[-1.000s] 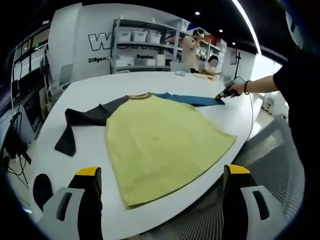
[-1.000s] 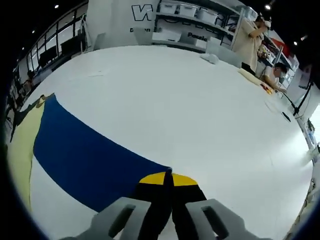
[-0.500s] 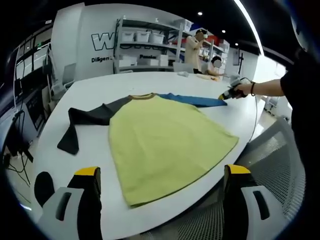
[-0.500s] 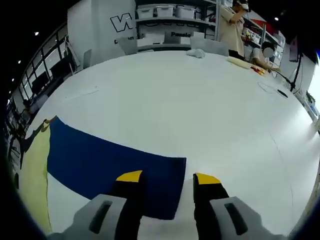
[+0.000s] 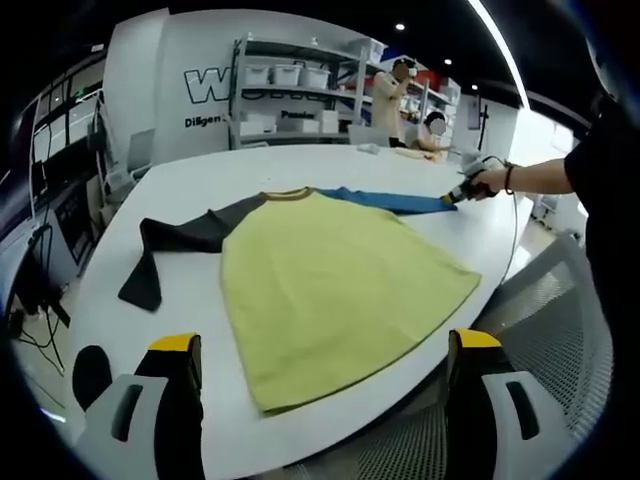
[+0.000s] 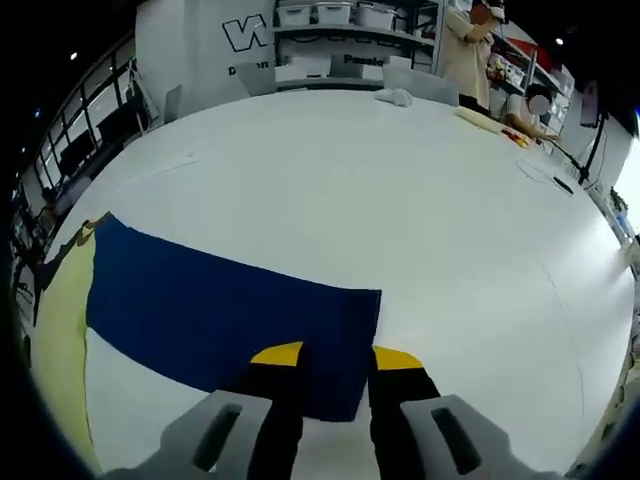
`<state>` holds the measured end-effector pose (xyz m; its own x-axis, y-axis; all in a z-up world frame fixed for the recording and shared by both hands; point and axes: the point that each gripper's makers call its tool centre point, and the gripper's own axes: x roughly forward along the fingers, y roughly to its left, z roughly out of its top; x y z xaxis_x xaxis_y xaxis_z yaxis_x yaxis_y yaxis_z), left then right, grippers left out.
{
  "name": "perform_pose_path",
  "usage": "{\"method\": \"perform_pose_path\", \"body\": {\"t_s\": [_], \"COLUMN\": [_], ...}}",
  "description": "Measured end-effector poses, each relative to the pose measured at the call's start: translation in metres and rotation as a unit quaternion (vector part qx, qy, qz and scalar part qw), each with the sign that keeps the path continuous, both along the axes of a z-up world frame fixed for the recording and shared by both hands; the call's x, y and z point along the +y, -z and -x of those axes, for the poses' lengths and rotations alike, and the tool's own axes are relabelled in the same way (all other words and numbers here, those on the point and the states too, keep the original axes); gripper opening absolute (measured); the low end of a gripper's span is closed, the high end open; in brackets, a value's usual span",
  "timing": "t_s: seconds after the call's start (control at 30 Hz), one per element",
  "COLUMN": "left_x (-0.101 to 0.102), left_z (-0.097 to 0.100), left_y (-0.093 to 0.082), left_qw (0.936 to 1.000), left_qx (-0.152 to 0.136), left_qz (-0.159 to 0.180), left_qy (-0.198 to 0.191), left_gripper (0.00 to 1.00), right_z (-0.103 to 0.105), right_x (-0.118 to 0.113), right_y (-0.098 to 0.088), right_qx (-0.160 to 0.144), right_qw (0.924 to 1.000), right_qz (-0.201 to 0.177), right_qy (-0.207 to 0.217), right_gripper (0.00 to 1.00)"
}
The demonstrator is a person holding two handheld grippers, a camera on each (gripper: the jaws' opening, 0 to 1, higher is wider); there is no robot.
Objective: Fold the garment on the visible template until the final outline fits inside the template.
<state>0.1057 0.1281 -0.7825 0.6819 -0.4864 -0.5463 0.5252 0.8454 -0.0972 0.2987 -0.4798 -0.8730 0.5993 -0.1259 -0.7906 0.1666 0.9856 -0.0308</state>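
In the left gripper view, a dark grey sleeve (image 5: 165,245) lies out to the left on the white table (image 5: 330,165), bent downward at its end. Beside it the yellow body of the shirt (image 5: 335,290) is spread flat, its hem reaching toward the near table edge. Beyond the collar the blue sleeve (image 5: 385,201) runs off to the right, where my right gripper (image 5: 458,193) sits at the cuff with my hand (image 5: 490,178) behind it. My left gripper (image 5: 320,345) hangs above the table edge with its jaws wide apart and nothing between them. Shelves (image 5: 290,95) with bins stand against the far wall, and two people stand by them.

In the right gripper view, the yellow edge of the shirt shows at the far left, then the blue sleeve (image 6: 220,310) stretches flat across the table (image 6: 400,190) to its cuff. My right gripper (image 6: 335,353) straddles the cuff's near corner, jaws a narrow gap apart; I cannot tell whether they pinch the cloth. A small white cloth (image 6: 395,97) lies at the far side of the table.
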Motion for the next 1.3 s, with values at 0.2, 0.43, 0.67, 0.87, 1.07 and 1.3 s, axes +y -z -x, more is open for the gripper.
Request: {"method": "perform_pose_path", "body": {"t_s": [0.2,0.43,0.67,0.87,1.07,1.3], "left_x": [0.003,0.01,0.012,0.011,0.008,0.008], "left_z": [-0.002,-0.004,-0.004,-0.004,-0.002,-0.002], "left_y": [-0.001,-0.002,0.001,0.001,0.004,0.004], "left_qw": [0.9999,0.9995,0.9995,0.9996,0.9998,0.9998], "left_qx": [-0.003,-0.007,-0.009,-0.008,0.003,0.0], "left_qz": [-0.003,-0.01,-0.014,-0.012,-0.007,-0.01], "left_qy": [-0.011,-0.028,-0.027,-0.023,-0.016,-0.016], "left_gripper": [0.99,0.99,0.99,0.99,0.99,0.99], "right_z": [0.009,0.011,0.011,0.001,-0.007,-0.016], "right_x": [0.008,0.011,0.017,0.014,0.023,0.041], "right_y": [-0.003,-0.006,-0.014,-0.027,-0.039,-0.047], "right_qx": [-0.004,-0.012,0.001,-0.009,0.003,0.0], "right_qw": [0.9999,0.9998,0.9999,0.9998,0.9999,0.9986], "right_qz": [-0.006,-0.012,-0.012,-0.013,-0.012,-0.053], "right_qy": [0.011,0.006,-0.007,-0.007,-0.009,-0.003], "right_gripper": [0.05,0.0,0.0,0.0,0.0,0.0]}}
